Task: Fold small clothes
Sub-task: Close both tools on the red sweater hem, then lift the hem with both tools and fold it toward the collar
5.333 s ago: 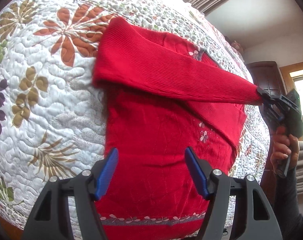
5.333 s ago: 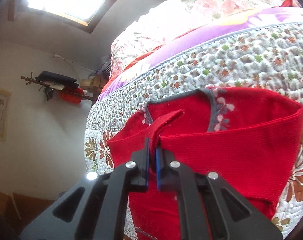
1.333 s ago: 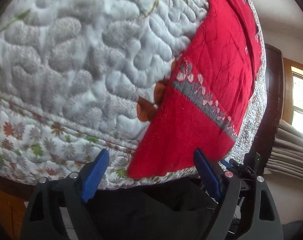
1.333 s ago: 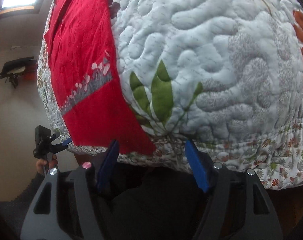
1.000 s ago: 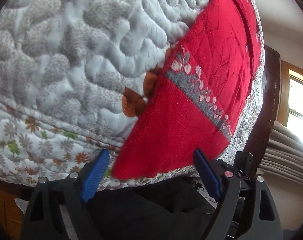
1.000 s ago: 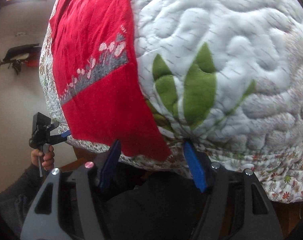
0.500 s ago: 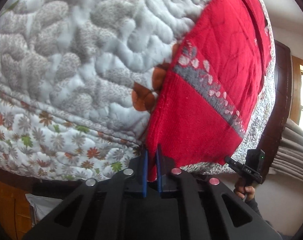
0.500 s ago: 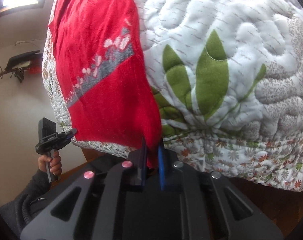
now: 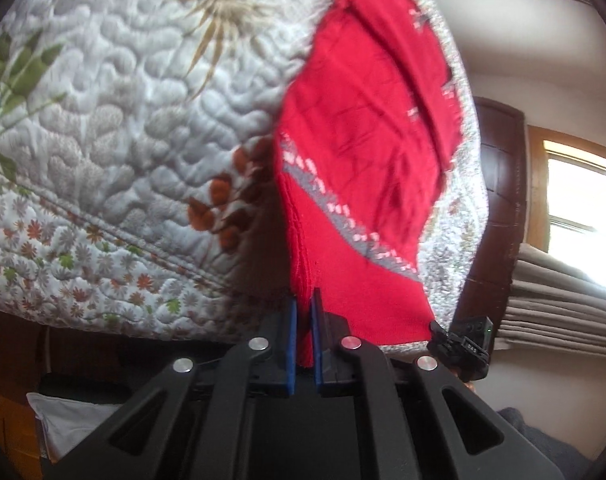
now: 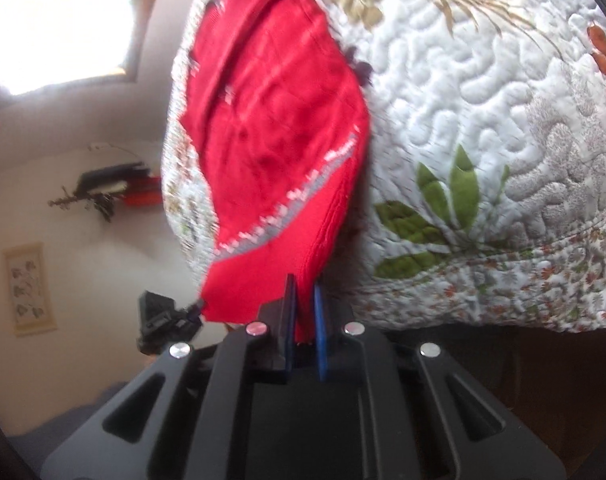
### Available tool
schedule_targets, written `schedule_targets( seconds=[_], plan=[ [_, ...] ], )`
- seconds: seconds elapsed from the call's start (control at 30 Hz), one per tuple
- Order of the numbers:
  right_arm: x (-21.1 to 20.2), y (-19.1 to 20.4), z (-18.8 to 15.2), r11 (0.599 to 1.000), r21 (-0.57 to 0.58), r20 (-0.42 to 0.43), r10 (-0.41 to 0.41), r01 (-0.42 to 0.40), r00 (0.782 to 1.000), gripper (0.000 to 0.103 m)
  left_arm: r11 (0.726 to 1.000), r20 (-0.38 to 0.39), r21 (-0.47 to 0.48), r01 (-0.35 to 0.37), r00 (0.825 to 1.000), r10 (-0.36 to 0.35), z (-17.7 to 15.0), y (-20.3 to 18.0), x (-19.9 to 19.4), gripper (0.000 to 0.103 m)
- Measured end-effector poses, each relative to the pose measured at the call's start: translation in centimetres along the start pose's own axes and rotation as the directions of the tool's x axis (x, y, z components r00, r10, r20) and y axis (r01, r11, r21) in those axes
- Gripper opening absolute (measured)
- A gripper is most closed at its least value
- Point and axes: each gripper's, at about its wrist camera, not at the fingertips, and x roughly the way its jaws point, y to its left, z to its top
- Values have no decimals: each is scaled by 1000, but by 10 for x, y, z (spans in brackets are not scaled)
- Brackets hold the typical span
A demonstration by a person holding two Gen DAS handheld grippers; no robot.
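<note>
The left gripper [image 9: 304, 322] has its 2 blue fingers [image 9: 290, 344] pinched together on the bottom corner of a red sweater [image 9: 367, 160], at the near edge of the bed. The sweater, with a grey patterned band [image 9: 343, 216] above its hem, lifts off the white quilt [image 9: 115, 120]. The right gripper [image 9: 461, 346] meets the hem's other corner. A window [image 9: 583, 196] and curtains [image 9: 563, 304] lie beyond.
</note>
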Motion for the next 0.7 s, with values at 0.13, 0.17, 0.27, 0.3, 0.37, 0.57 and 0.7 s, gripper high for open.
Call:
schedule_targets(
  seconds=[0.13, 0.17, 0.27, 0.3, 0.37, 0.57, 0.7],
  plan=[
    [-11, 21, 12, 996, 11, 39, 84, -85, 996, 7, 998, 44, 28, 50, 998, -51, 4, -23, -18, 6],
    [-13, 27, 16, 995, 9, 45, 100, -101, 994, 7, 998, 52, 36, 59, 997, -61, 7, -29, -21, 6],
    [-23, 42, 31, 988, 7, 70, 153, -154, 986, 7, 995, 75, 52, 82, 993, -86, 18, -46, -29, 6],
    [-25, 47, 36, 985, 8, 79, 170, -171, 982, 7, 994, 82, 53, 93, 992, -98, 23, -51, -32, 6],
    [-29, 58, 47, 978, 11, 100, 205, -207, 974, 7, 992, 94, 54, 113, 989, -118, 33, -58, -34, 6],
    [-36, 79, 84, 963, 13, 142, 265, -270, 954, 7, 986, 121, 19, 167, 978, -168, 72, -75, -36, 6],
    [-32, 84, 110, 960, 26, 157, 271, -279, 950, 7, 988, 137, -21, 150, 980, -146, 103, -79, -30, 6]
  ],
)
